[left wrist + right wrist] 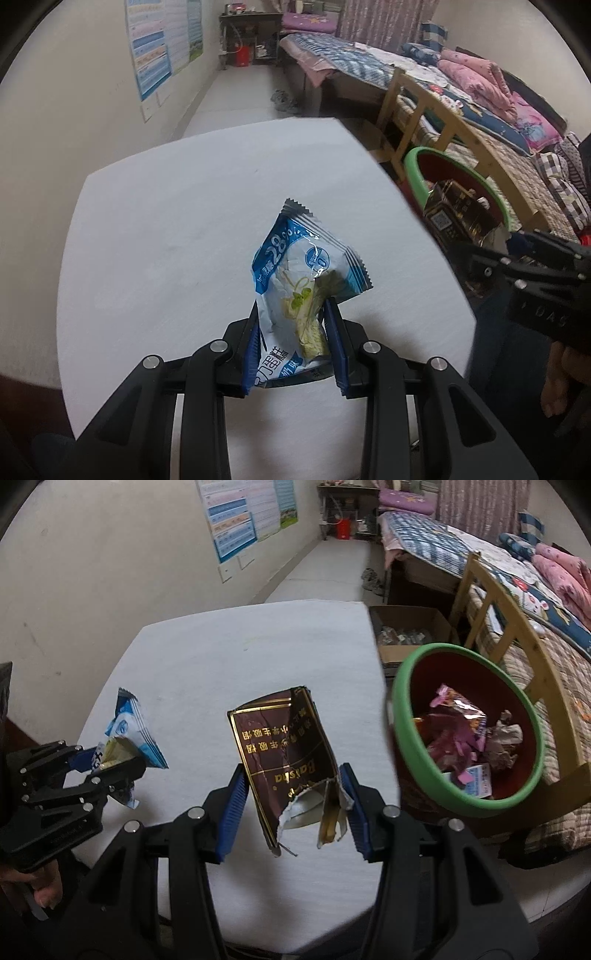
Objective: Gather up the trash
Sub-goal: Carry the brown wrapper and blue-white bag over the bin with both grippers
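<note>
My left gripper (293,314) is shut on a blue and white snack wrapper (306,266) and holds it above the white table (166,240). The wrapper also shows in the right wrist view (129,731), with the left gripper (110,760) on it. My right gripper (293,775) is shut on a torn dark brown cigarette pack (288,749), held over the table's right part, left of the trash bin. The bin (402,709) is red with a green rim and holds several wrappers. In the left wrist view the pack (458,214) sits in front of the bin (417,166).
A cardboard box (406,627) with items stands on the floor behind the bin. A wooden-framed bed (517,602) with quilts runs along the right. A wall with posters (240,524) is on the left. A desk and red bucket (343,526) stand at the far end.
</note>
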The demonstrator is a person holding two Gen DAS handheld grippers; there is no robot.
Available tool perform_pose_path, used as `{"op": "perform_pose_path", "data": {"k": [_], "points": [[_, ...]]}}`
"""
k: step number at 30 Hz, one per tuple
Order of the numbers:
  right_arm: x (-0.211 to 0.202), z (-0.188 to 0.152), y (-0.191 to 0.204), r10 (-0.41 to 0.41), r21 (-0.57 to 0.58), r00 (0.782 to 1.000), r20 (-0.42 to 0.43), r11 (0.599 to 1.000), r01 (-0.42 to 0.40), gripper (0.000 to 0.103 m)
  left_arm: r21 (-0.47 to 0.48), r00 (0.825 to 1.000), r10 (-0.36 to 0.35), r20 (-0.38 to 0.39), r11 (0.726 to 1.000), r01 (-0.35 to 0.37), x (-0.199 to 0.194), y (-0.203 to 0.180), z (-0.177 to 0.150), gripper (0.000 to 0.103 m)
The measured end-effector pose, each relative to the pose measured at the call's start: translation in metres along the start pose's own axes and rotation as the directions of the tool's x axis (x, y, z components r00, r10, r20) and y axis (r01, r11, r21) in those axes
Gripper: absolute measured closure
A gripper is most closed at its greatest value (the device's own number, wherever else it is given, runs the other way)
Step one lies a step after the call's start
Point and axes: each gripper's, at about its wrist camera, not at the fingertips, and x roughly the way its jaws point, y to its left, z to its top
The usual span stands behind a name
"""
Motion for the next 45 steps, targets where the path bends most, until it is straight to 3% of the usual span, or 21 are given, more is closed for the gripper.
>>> {"op": "perform_pose_path", "data": {"k": [16, 26, 45], "points": [[-0.023, 0.012, -0.097, -0.078, 0.15, 0.996, 0.038, 0.986, 0.072, 0.055, 0.055, 0.994, -0.102, 0.037, 0.993, 0.1, 0.018, -0.078, 0.065, 0.073], [-0.031, 0.023, -0.137, -0.106, 0.216, 0.993, 0.059, 0.972, 0.091, 0.055, 0.115, 0.995, -0.095, 0.007, 0.989, 0.093, 0.032, -0.105, 0.094, 0.073], [-0.032, 0.041, -0.219, -0.15, 0.287, 0.987, 0.063, 0.95, 0.126, 0.055, 0.212, 0.985, -0.156, -0.068, 0.963, 0.167, 0.066, -0.182, 0.136, 0.073]]}}
